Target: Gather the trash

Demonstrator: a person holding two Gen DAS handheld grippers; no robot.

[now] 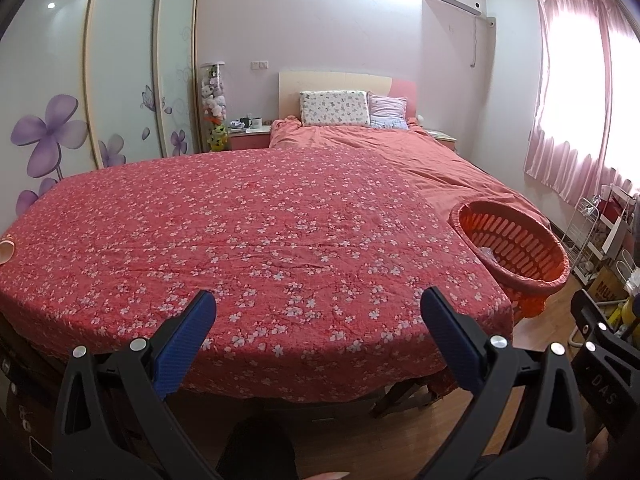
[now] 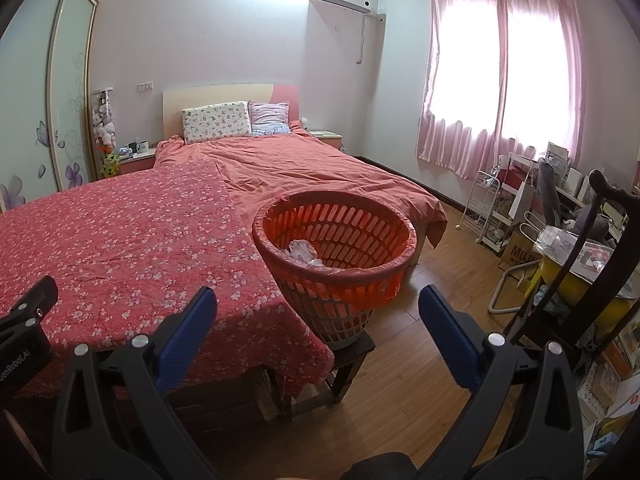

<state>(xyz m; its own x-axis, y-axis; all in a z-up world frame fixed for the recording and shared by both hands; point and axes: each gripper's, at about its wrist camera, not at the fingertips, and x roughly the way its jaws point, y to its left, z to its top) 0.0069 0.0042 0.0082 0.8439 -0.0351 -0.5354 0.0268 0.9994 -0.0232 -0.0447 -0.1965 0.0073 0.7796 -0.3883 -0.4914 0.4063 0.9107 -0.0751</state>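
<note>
An orange slotted basket [image 2: 352, 220], lined with an orange bag, stands on a small dark stool [image 2: 354, 350] at the right end of a table under a red flowered cloth [image 2: 120, 232]. Crumpled white paper [image 2: 303, 251] lies in the basket's bottom. My right gripper [image 2: 318, 296] is open and empty, just short of the basket's near side. My left gripper [image 1: 319, 300] is open too, over the near edge of the cloth [image 1: 260, 220], with the basket [image 1: 512, 236] to its right. A small pale pink object [image 1: 6, 250] sits at the cloth's far left edge, cut off by the frame.
A bed [image 2: 312, 164] with a salmon cover and pillows lies behind the table. Sliding wardrobe doors [image 1: 120, 72] line the left wall. To the right on the wood floor stand a wire rack [image 2: 486, 208], a cardboard box [image 2: 520, 252] and a dark chair [image 2: 576, 264] with clutter.
</note>
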